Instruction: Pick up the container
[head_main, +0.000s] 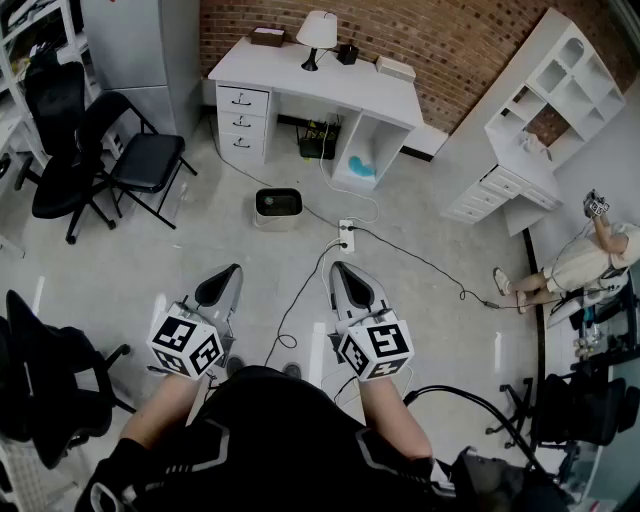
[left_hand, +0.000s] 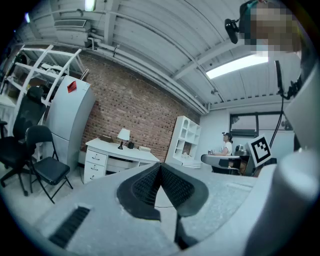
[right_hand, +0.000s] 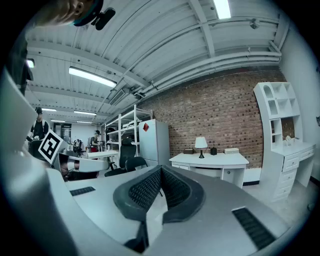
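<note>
Along the far brick wall (head_main: 450, 40): I see a white desk (head_main: 290, 78) with three drawers at its left end, and a white shelf unit (head_main: 560, 95) further right.
Floor (head_main: 120, 270): pale grey, with a cable (head_main: 420, 262) running across it to a power strip (head_main: 346, 236).
Chairs: a black folding chair (head_main: 148, 160) and a black office chair (head_main: 60, 125) stand left of the desk.
Left gripper (head_main: 230, 275): held out in front of me, jaws pressed together with nothing between them.
Right gripper (head_main: 342, 272): just beside the left one, jaws likewise closed on nothing.
Container (head_main: 278, 206): a small pale box with a dark inside. It sits on the floor in front of the desk, ahead of the two grippers and well apart from both.
Lamp (head_main: 317, 35): white shade, standing on the desk top near the wall.
</note>
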